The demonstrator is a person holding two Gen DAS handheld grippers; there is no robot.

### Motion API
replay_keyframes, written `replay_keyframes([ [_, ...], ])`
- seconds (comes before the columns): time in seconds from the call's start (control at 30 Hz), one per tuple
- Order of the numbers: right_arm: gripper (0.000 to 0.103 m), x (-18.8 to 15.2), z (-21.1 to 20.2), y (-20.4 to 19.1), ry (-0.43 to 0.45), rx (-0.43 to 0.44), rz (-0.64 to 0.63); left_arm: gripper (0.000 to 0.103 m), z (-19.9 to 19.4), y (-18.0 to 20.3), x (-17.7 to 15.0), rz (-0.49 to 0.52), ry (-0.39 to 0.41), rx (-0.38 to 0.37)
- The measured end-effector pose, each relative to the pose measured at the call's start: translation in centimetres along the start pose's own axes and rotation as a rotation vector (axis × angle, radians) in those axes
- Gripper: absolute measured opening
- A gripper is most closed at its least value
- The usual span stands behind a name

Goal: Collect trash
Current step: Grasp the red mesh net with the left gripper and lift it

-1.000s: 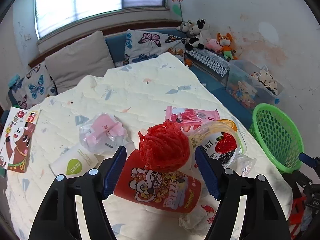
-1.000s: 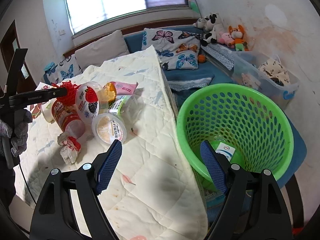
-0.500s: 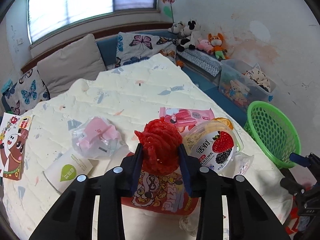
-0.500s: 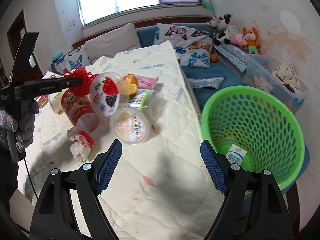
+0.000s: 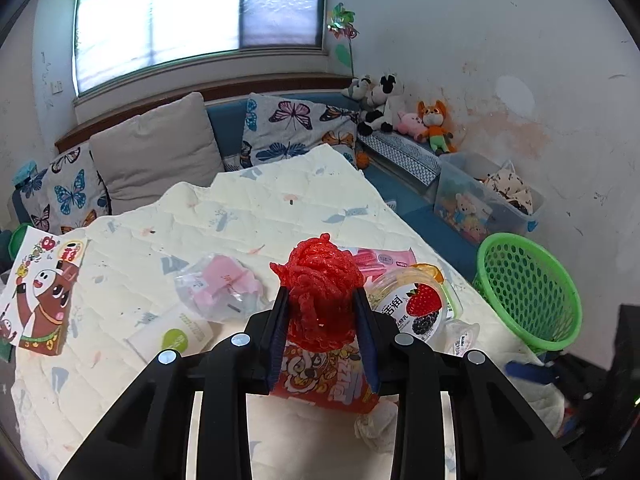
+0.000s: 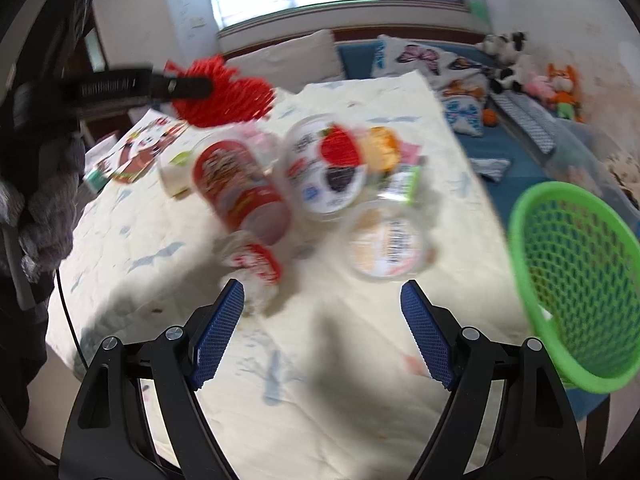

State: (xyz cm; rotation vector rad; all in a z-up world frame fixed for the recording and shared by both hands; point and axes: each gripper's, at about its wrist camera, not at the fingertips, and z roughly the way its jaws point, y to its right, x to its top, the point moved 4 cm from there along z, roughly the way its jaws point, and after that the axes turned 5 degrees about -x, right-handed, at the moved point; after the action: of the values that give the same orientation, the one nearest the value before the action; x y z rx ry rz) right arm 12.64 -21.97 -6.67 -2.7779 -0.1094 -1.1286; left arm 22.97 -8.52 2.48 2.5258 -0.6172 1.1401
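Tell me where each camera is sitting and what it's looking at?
Left wrist view: sits on the left tool, looking down along its fingers at the red mesh ball they pinch, above the quilted table; only the black tool arms show.
Right wrist view: sits on the right tool, open and empty, facing the table's trash; a gloved hand shows at left.
Both views share the mesh ball, red can, berry tub and green basket.

The red snack tube [image 5: 326, 380] reads "PIZZ"; the yogurt cup [image 5: 412, 306] "活润".
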Motion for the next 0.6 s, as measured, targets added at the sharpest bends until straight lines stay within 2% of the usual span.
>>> replay_keyframes([
  [0.2,0.077,0.3,2.4,-2.8,-0.037,0.066,-0.041,0.031,-1.8,-0.9,-0.2,-0.021,0.017,0.005],
  [0.5,0.067,0.4,5.8,-4.9,-0.085,0.086,-0.060,0.031,-3.8,-2.1,-1.1,-0.054,0.030,0.017],
  [0.6,0.060,0.3,6.6,-4.9,-0.100,0.086,-0.055,0.031,-4.1,-2.2,-1.4,-0.062,0.026,0.020],
])
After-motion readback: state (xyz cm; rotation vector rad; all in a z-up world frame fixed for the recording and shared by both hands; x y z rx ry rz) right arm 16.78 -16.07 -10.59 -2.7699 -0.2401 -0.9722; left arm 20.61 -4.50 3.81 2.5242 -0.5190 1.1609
